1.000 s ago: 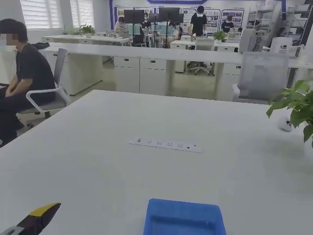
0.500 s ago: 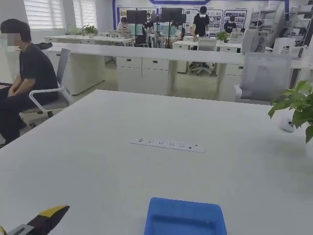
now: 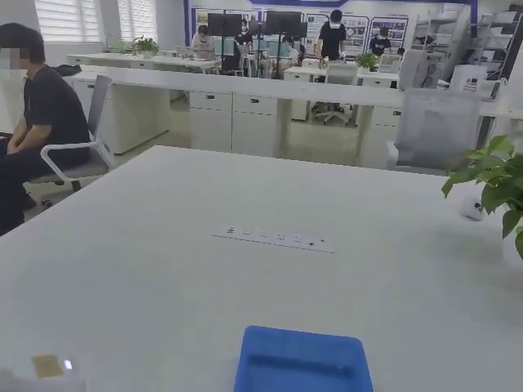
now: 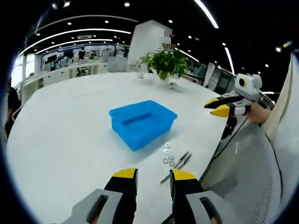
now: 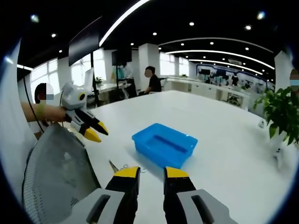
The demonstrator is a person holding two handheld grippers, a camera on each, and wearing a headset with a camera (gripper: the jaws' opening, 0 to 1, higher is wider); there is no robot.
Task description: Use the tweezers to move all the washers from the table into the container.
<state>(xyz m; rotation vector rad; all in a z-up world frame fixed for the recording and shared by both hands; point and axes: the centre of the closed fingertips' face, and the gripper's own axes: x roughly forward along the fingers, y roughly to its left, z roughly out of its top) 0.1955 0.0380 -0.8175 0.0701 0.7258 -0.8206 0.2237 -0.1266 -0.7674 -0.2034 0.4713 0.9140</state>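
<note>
Now the left gripper [image 4: 154,179] and right gripper [image 5: 150,179] hang near the blue container [image 4: 140,135], each with jaws parted and empty; washers [image 4: 167,155] and tweezers [image 4: 177,163] lie just beside the container.

Open-plan office: desk rows [image 3: 245,86], swivel chairs [image 3: 82,155], monitors [image 3: 225,24].

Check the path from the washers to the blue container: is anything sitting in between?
Nothing visible does. In the left gripper view the washers lie beside the tweezers, with only bare table between them and the container.
</note>
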